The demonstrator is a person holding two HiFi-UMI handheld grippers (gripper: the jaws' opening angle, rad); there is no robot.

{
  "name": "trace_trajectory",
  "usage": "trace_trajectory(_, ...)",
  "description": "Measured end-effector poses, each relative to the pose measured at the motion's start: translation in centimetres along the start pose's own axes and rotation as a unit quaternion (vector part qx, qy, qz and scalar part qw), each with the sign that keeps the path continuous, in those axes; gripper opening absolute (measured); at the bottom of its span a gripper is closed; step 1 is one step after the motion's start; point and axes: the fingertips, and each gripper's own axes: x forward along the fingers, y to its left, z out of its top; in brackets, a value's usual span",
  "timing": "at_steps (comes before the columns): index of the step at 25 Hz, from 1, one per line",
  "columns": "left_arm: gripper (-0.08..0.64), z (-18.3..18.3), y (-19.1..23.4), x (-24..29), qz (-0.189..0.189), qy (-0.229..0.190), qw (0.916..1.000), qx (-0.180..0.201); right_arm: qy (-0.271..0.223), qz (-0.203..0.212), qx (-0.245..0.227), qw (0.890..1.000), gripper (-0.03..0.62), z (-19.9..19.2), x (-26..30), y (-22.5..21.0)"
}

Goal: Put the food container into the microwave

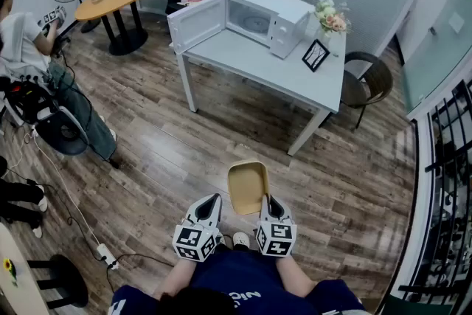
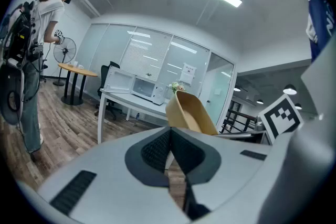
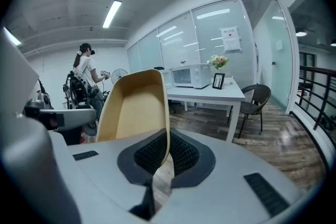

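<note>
The right gripper (image 3: 164, 153) has its jaws pinched on one side wall of the tan, shallow, round-cornered food container (image 3: 134, 107), one pad inside the wall and one outside. The container juts forward and to the left of those jaws, and its inside looks empty. The left gripper (image 2: 169, 150) has its jaws pressed together on nothing; the container sits ahead and just to their right, apart from them. Below both sets of jaws lies the brown wood-plank floor (image 1: 221, 136).

Well ahead of the jaws stands the white rectangular table (image 1: 265, 68). On its far part sits the white microwave oven (image 1: 258, 20), its door (image 1: 198, 23) swung wide to the left and its cavity facing this way. A black picture frame (image 1: 316, 55) stands right of it.

The step in hand looks like the carry toward the microwave, with the insertion not yet begun. A pinch on a single thin wall may let the container twist, so it should be kept level and moved smoothly. The free left jaws could steady the opposite wall. It would help to approach square to the cavity, pass right of the open door, and enter base first. The right jaws should let go only once the base rests inside.
</note>
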Motion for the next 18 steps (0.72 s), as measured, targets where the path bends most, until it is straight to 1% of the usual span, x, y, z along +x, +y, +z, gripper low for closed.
trace_trajectory(5,0.002,0.0,0.8,0.2,0.004,0.001,1.0,0.001,-0.003,-0.009,0.004,1.0,0.021,0.2,0.4,-0.5)
trace_trajectory(8,0.002,-0.1,0.8,0.5,0.003,0.0,1.0,0.0,0.002,-0.019,0.022,1.0,0.023,-0.3,0.5,-1.2)
trace_trajectory(10,0.002,-0.3,0.6,0.5,0.0,0.002,1.0,-0.003,0.001,-0.018,0.033,0.999,0.025,-0.5,0.4,-1.4)
trace_trajectory(13,0.003,-0.6,0.5,0.4,0.001,0.005,0.9999,-0.009,-0.002,-0.017,0.027,0.999,0.025,-0.3,0.1,-1.5)
trace_trajectory(16,0.003,-0.6,0.8,0.4,0.016,0.002,0.9998,-0.013,-0.004,-0.011,0.02,1.0,0.025,0.0,0.1,-1.3)
trace_trajectory(17,0.035,-0.6,0.8,0.4,0.015,0.0,0.9998,-0.015,-0.006,-0.009,0.019,1.0,0.025,0.0,0.1,-1.2)
trace_trajectory(18,0.114,-0.5,0.7,0.4,0.008,-0.001,0.9998,-0.02,-0.009,-0.008,0.017,1.0,0.025,0.1,0.1,-1.1)
